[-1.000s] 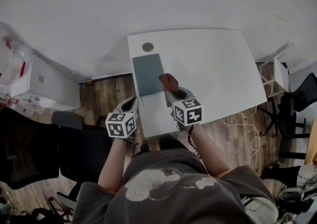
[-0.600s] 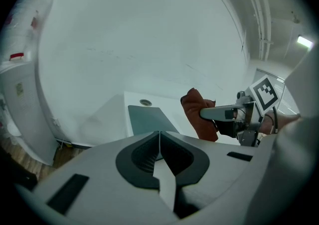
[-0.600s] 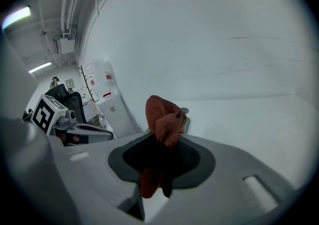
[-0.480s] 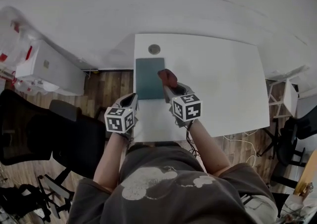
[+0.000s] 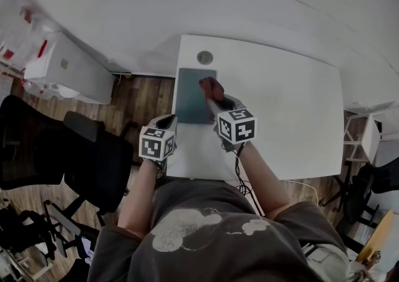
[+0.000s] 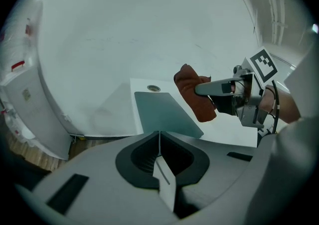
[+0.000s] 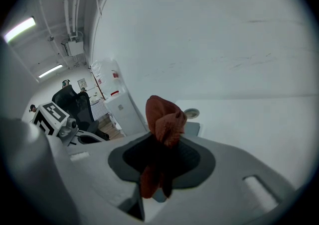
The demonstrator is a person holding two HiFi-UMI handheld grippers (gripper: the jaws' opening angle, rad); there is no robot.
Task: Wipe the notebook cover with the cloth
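A grey-green notebook (image 5: 194, 95) lies flat on the left part of the white table (image 5: 287, 112), also seen as the notebook (image 6: 164, 114) in the left gripper view. My right gripper (image 5: 216, 98) is shut on a rust-red cloth (image 5: 212, 87), which bunches up past the jaws over the notebook's right edge; the cloth (image 7: 163, 124) fills the jaw gap. Whether it touches the cover I cannot tell. My left gripper (image 5: 167, 123) hangs shut and empty by the table's near left edge, short of the notebook.
A round grey cable port (image 5: 204, 57) sits in the table just beyond the notebook. A black office chair (image 5: 93, 162) and a white cabinet (image 5: 68, 68) stand on the wood floor to the left. More chairs (image 5: 368, 187) stand at the right.
The right gripper has carried the cloth a little farther along the notebook's right edge. The head view shifted, so the table sits more to the right. The left gripper stayed near the table's front edge.
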